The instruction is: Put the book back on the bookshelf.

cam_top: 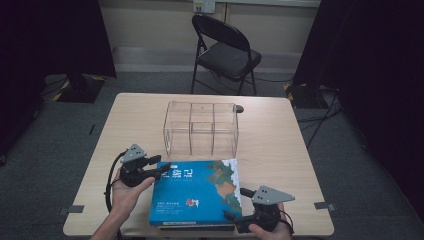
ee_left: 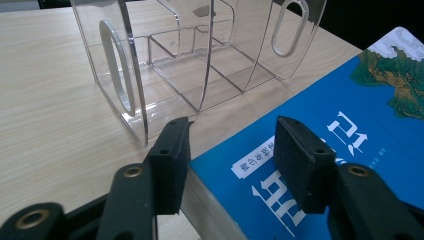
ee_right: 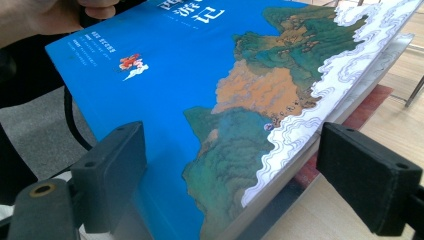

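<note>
Blue book between grippers — left gripper, right gripper both agape, gripping nothing.

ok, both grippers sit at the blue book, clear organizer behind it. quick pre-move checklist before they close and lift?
1. Left gripper open: ok, jaws stand apart.
2. Left gripper straddles the blue book's far-left corner: ok.
3. Right gripper open at the near-right corner: ok.
4. Only the top book between the jaws: cannot tell; more books lie beneath it.
5. Clear organizer upright, compartments empty: ok.
6. Table between book and organizer free: ok.
</note>
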Motion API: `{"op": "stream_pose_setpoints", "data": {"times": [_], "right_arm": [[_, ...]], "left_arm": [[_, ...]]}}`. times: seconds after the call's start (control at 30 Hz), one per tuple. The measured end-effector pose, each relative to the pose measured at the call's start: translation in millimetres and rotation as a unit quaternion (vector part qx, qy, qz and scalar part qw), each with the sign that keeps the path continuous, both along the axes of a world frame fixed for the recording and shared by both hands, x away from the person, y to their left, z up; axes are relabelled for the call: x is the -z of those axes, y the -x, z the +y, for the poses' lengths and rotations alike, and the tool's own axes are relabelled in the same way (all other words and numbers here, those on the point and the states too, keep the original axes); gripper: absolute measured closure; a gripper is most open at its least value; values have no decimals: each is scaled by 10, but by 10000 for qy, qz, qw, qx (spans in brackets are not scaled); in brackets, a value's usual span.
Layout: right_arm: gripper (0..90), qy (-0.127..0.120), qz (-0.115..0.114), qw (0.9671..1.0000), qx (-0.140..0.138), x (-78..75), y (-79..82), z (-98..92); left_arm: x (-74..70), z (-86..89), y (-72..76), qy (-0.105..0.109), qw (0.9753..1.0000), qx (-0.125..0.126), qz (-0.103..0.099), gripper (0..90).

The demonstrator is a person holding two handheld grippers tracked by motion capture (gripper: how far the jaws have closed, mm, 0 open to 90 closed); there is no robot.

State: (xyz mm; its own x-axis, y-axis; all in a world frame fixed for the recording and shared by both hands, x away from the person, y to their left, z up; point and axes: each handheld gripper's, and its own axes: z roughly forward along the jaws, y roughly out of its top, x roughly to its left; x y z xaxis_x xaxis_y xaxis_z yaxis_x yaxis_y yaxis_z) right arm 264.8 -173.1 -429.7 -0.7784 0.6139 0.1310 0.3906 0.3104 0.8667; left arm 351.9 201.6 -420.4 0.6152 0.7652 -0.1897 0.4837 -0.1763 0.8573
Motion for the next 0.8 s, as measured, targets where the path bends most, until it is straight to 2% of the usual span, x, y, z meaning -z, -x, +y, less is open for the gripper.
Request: {"op": "stream_pose_setpoints", "data": {"times": [0.13,0.27,0.4,0.47,0.57,0.63,0.73,0.8], "right_arm": [[123,-25,27,10000,15,6,2,0],[128,24,50,10000,-9,-5,25,-1],[141,55,76,9999,-58,-13,55,-5],[170,54,87,9999,-115,-17,79,-19],[227,11,86,9998,-170,-25,78,-50],[281,0,-29,9999,-148,-60,-1,-74],[226,33,-123,9999,-14,-116,-225,-67],[233,73,-205,9997,56,-143,-399,-51]], "left_arm": [[7,-9,7,8,10000,-45,4,481],[-2,-36,-5,-161,9998,1,-83,496],[16,-49,-89,-1,10000,-19,0,526],[12,-75,-122,-33,10000,-18,-6,530],[9,-84,-140,46,10000,-67,36,528],[-3,-65,-120,106,9998,-131,82,526],[-60,3,16,127,9995,-277,17,510],[-89,77,135,13,9994,-329,84,488]]}}
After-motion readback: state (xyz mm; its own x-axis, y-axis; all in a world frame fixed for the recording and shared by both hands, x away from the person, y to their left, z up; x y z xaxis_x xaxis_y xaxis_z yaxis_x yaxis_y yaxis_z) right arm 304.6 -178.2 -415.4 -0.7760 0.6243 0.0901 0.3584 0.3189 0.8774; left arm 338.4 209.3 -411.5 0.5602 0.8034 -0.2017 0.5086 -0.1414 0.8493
